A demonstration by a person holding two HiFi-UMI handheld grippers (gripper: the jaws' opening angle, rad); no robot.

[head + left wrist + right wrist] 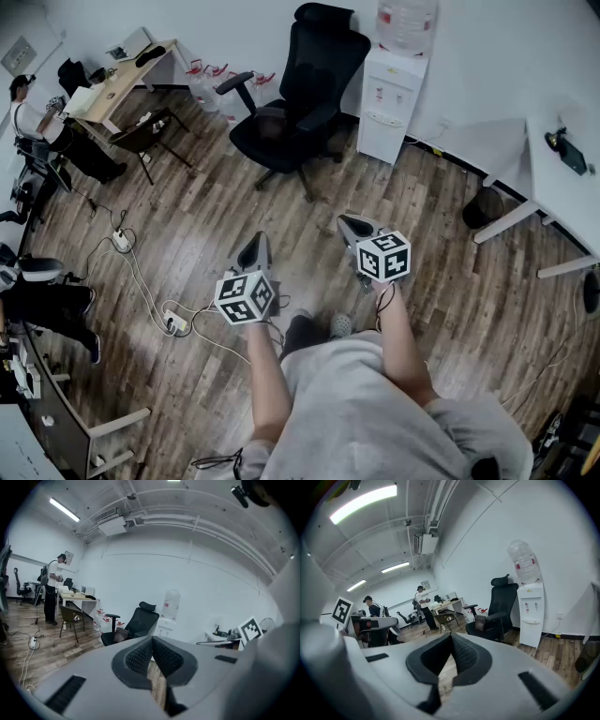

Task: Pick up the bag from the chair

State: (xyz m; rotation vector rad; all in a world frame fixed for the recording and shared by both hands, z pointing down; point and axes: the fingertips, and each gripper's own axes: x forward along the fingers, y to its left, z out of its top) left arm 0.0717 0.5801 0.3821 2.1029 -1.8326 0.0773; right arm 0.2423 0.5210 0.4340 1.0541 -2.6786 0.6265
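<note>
A black office chair [298, 98] stands on the wood floor ahead of me, near the back wall. A small brownish bag [272, 114] rests on its seat; the same bag [121, 633] shows in the left gripper view, and the bag [480, 621] shows in the right gripper view. My left gripper [255, 251] and right gripper [356, 225] are held side by side, well short of the chair and pointing toward it. Both are shut, tips touching, with nothing between them. The left gripper [152, 639] and right gripper [451, 636] fill the bottom of their own views.
A white water dispenser [394, 89] stands right of the chair. A white desk [562, 178] and a dark bin [483, 206] are at the right. A wooden chair [145, 136], a desk [117, 84] and a person [37, 122] are at the far left. Cables and a power strip [173, 323] lie on the floor.
</note>
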